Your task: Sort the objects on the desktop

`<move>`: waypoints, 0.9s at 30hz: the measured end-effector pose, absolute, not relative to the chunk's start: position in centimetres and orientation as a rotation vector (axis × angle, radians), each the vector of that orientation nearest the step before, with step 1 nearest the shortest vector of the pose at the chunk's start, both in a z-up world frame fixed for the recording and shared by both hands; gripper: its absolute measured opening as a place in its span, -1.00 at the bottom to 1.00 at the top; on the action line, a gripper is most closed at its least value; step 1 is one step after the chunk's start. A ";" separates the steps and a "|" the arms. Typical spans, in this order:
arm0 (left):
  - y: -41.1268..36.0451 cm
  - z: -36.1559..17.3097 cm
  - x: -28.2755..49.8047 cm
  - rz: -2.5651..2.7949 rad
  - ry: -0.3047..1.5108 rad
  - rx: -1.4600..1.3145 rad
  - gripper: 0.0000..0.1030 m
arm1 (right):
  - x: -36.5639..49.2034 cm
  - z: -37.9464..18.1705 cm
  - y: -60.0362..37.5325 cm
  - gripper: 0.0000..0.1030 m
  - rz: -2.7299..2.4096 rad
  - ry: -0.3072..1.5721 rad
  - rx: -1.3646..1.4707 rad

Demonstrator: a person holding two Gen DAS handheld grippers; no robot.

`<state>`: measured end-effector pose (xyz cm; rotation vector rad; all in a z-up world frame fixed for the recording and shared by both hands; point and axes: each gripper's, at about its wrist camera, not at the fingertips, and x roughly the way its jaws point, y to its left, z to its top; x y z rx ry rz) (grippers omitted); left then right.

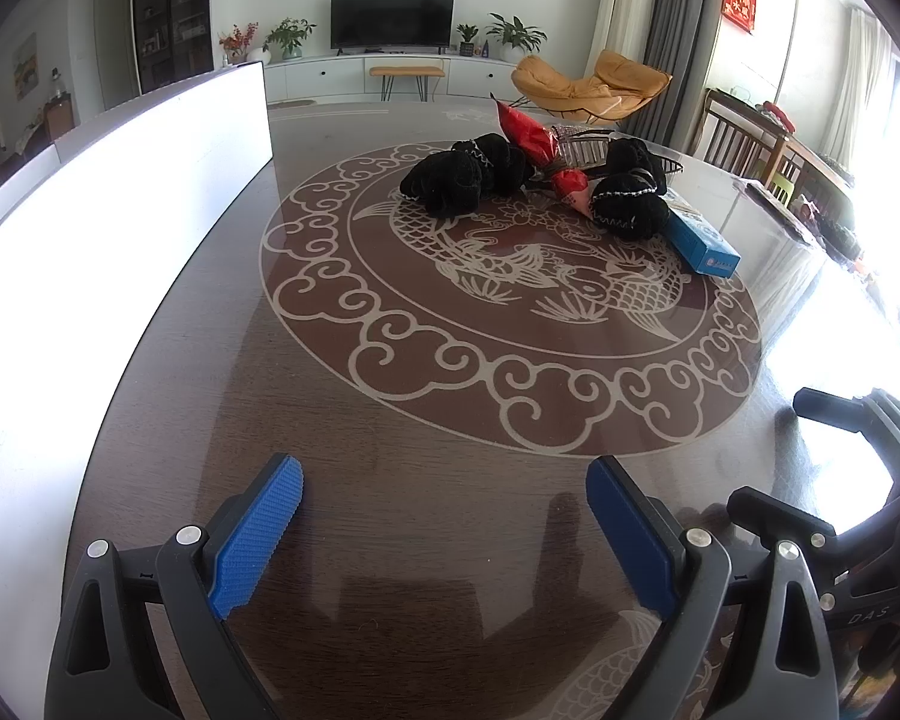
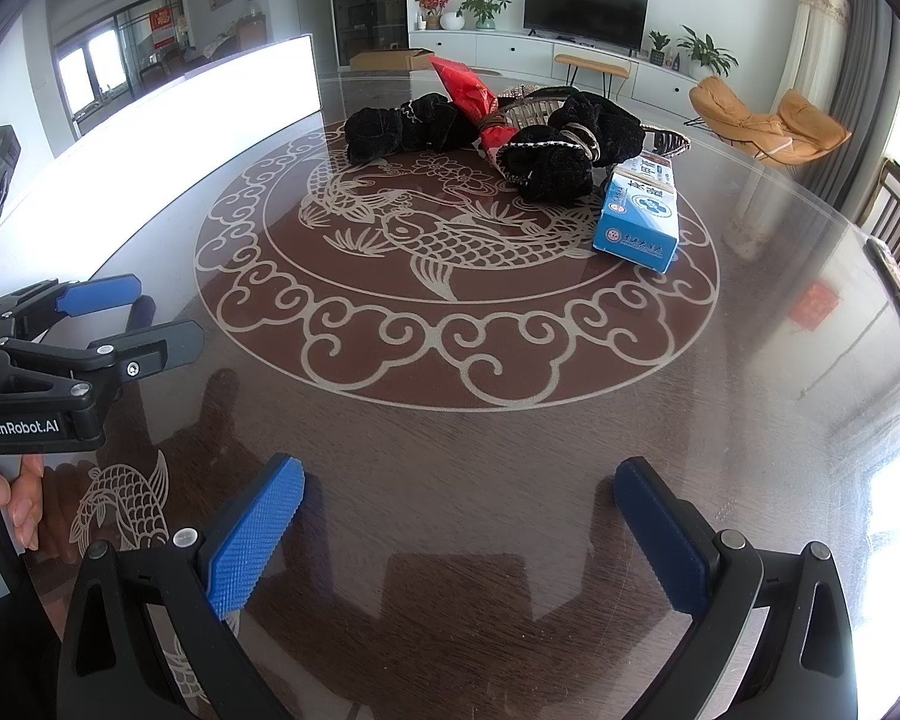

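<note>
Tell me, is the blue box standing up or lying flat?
Lying flat: the blue box rests on a long side on the table.

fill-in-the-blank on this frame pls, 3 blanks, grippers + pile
1. Both the left gripper and the right gripper have jaws that are ____.
2. The box at the edge of the pile is ____ in colour.
3. The red wrapper lies among fabric bundles that are ____.

Missing words: open; blue; black
</note>
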<state>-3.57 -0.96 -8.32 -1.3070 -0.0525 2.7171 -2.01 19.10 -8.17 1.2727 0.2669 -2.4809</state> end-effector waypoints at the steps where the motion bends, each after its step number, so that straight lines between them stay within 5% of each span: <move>1: -1.0 -8.3 -3.6 2.717 -0.053 -1.307 0.87 | -2.0 -8.2 19.1 1.00 -2.481 0.267 1.273; 27: -1.0 -8.3 -3.5 2.720 -0.045 -1.310 0.87 | -2.1 -8.2 19.1 1.00 -2.481 0.267 1.273</move>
